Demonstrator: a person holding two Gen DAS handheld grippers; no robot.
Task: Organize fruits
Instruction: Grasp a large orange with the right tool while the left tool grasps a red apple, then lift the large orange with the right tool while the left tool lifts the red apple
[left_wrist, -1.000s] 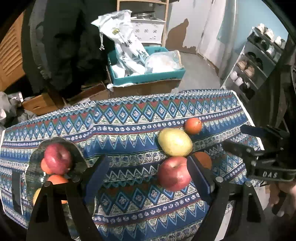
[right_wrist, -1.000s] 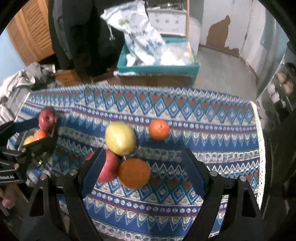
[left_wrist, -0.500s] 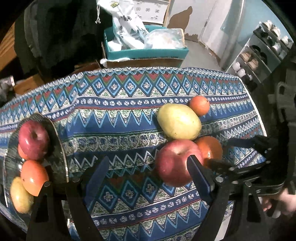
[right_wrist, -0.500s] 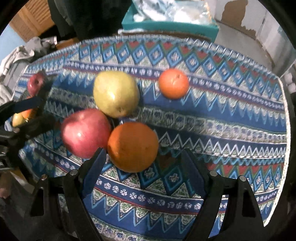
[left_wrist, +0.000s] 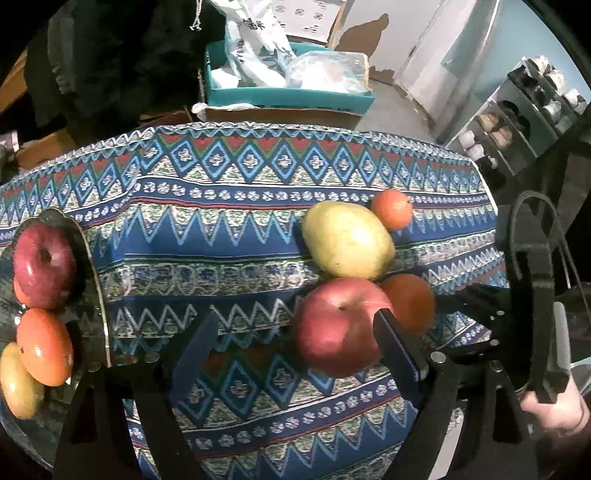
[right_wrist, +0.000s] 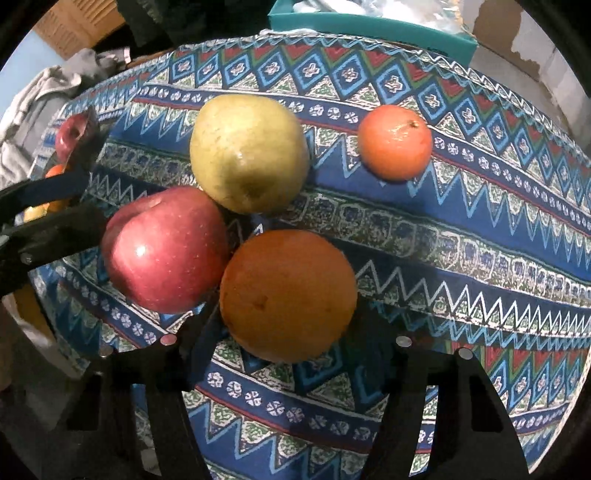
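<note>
Closure of the right gripper (right_wrist: 284, 354) should centre on the large round orange (right_wrist: 288, 295) without nudging the red apple (right_wrist: 166, 251); left gripper (left_wrist: 295, 354) open.

Background of the scene. The worktop is covered by a patterned cloth (left_wrist: 236, 236) in blue, red and white bands of diamonds and zigzags. Beyond its far edge stands a teal box (left_wrist: 288, 96) resting on brown cardboard and filled with white plastic bags (left_wrist: 255, 44). Dark clothing (left_wrist: 110, 62) hangs to the left of the box. At the right, a grey shelf unit (left_wrist: 517, 114) holds small pale objects. Grey fabric (right_wrist: 44, 99) lies beside the worktop's left end.
</note>
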